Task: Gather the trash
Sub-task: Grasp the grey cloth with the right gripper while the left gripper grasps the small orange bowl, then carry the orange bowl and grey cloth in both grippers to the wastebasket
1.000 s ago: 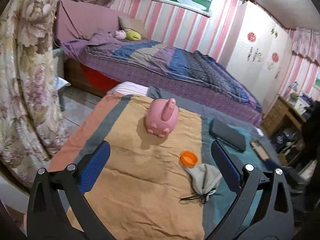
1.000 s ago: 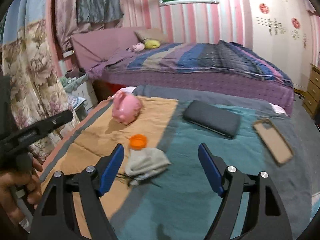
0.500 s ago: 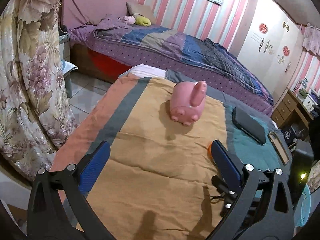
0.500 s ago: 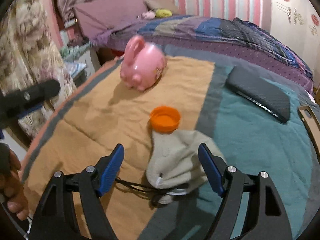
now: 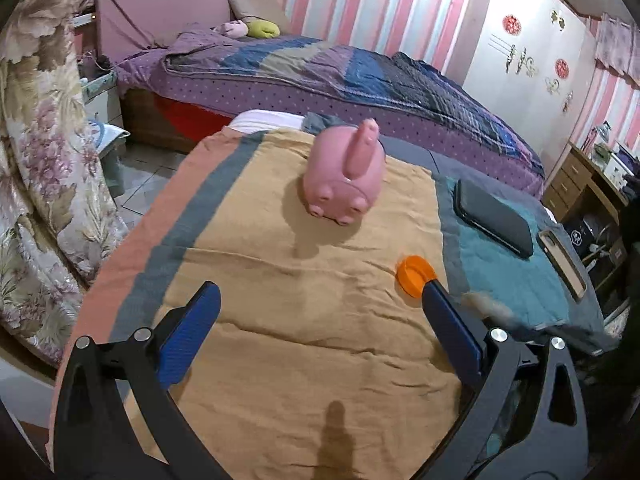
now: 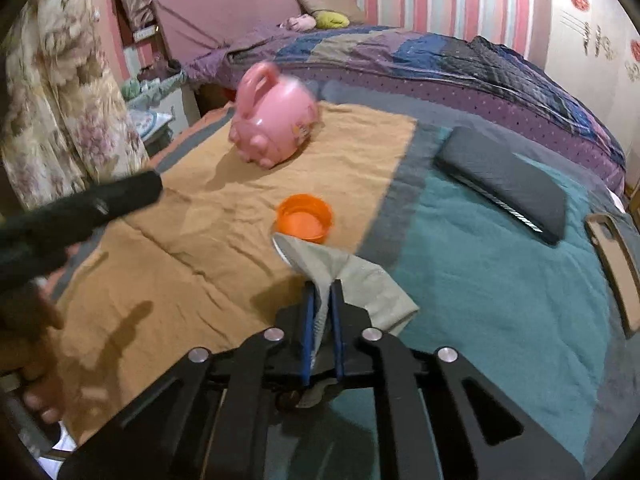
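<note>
Ahead of both grippers lies a blanket (image 6: pixel 500 292) in tan, grey and teal bands, and beyond it stands a bed (image 6: pixel 400 52) under a purple cover. On the tan band, well ahead of the right gripper (image 6: pixel 322 316) and to its left, a pink piggy bank (image 6: pixel 276 120) rests tilted. A dark case (image 6: pixel 504 180) lies ahead to its right on the teal band, its long axis slanting from near right to far left. The grey cloth (image 6: pixel 356 276) is pinched between the right gripper's jaws, which have just been closing; it runs from the jaws forward and left to a pale tip touching the orange cap (image 6: pixel 306 218) just ahead. Its near end is hidden under the gripper. The left gripper (image 5: pixel 320 312) hangs with its jaws wide apart and nothing between them; its right finger covers part of the cap, and the cloth beside it is a blur.
</note>
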Demonstrator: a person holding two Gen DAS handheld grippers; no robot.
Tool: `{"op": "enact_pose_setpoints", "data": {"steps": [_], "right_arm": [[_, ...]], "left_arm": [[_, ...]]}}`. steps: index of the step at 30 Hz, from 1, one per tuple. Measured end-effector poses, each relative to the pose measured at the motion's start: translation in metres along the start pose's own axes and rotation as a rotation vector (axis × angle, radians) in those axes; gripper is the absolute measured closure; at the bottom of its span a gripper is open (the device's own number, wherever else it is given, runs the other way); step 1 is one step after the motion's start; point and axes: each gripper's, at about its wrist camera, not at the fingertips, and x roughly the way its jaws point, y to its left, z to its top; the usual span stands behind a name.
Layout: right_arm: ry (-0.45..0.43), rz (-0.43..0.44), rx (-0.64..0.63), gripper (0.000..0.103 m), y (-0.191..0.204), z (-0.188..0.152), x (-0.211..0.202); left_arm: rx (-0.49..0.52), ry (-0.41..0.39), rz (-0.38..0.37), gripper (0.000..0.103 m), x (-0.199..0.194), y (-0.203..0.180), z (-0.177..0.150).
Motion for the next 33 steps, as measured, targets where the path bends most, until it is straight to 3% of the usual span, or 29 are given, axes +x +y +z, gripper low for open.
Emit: {"op": "enact_pose_setpoints", "data": {"steps": [6, 11, 17, 20, 26, 33], "right_arm": [[-0.068, -0.055, 0.035, 0.095, -0.036, 0.003, -0.026], [-0.096, -0.086, 0.079, 0.095, -0.069, 0.011, -0.037], [-0.144, -0.116, 0.115, 0.095, -0.105, 0.024, -0.047], [-0.155, -0.103, 0.141, 0.094, -0.118, 0.028, -0.047], [-0.172, -0.074, 0.177, 0.094, -0.131, 0.032, -0.051], [-0.195, -0.065, 0.197, 0.094, -0.136, 0.03, -0.067]], "left_arm": [[0.003, 0.043, -0.062, 0.006, 0.025, -0.024, -0.003], [0.065, 0.053, -0.059, 0.006, 0.047, -0.059, 0.002], [0.162, 0.132, -0.024, 0.008, 0.083, -0.092, -0.002], [0.204, 0.148, 0.005, 0.021, 0.089, -0.101, -0.003], [0.233, 0.134, 0.076, 0.064, 0.091, -0.103, -0.002], [0.242, 0.098, 0.051, 0.064, 0.068, -0.1, -0.003]]}}
